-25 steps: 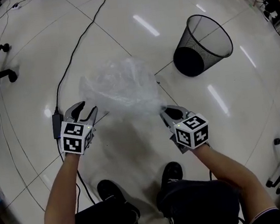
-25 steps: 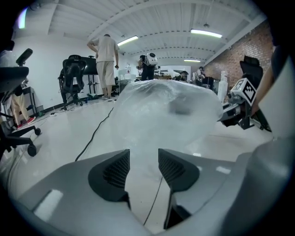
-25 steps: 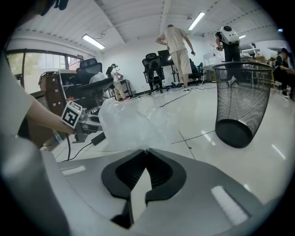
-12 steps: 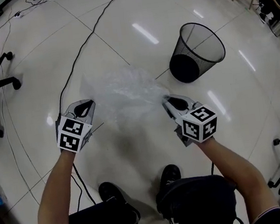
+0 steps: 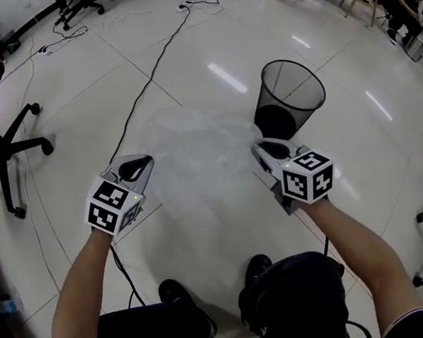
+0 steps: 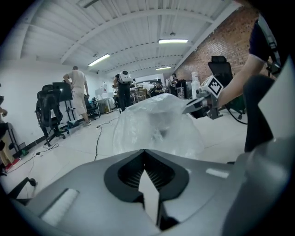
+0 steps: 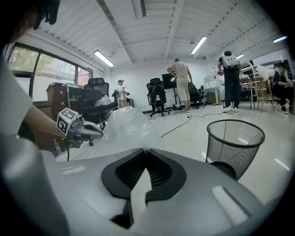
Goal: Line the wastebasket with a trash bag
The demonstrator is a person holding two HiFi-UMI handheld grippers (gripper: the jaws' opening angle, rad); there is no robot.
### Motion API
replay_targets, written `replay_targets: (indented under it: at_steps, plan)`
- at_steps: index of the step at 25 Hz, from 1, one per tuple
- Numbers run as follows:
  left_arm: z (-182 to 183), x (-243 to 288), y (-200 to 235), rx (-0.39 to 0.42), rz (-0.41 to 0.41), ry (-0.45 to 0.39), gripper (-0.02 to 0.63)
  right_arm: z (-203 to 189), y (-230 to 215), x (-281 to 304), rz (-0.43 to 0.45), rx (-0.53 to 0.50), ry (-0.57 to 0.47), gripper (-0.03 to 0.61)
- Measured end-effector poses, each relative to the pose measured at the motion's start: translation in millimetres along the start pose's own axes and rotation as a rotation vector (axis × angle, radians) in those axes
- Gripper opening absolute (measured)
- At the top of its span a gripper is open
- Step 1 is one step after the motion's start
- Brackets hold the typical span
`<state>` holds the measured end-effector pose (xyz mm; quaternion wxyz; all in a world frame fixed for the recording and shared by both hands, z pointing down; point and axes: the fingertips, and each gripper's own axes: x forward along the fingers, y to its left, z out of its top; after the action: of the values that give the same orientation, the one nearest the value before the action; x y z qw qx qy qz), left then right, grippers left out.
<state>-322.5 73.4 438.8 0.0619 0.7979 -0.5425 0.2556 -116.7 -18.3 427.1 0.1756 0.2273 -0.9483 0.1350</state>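
The left gripper is pressing its jaws fully together on a thin edge of the clear trash bag, and the film is rising straight out of the closed tips. The right gripper is doing the same, its jaws meeting at the tips with a pinch of the bag's film caught between them. Behind each pair of jaws a marker cube is sitting on top of the gripper, with the person's bare forearm reaching back from it.

Between the two pairs of tips the bag is spreading as a loose, crinkled sheet, spanning the gap from one gripper to the other and billowing away ahead of them. Whether its far end is touching the floor is not clear.

Just beyond the right tips, slightly to their outer side, the black mesh wastebasket is standing upright on the pale tiles, its mouth facing up and holding no bag.

Ahead of the left tips a black cable is running away across the floor. Well out to the left of them an office chair is standing. Far ahead of both grippers, several people are standing among desks and chairs
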Motion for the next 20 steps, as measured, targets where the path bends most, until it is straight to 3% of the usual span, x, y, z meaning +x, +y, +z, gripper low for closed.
replay_targets:
  at_steps: [9,20]
  plan:
    - [83,-27,-2,-0.006,0.020,-0.129,0.010,46,-8,-41,-0.010,-0.023,-0.022,0.002]
    - [149,-24,-15,0.050,0.009,-0.184,0.010,80,-27,-78,-0.031,-0.054,-0.058,0.002]
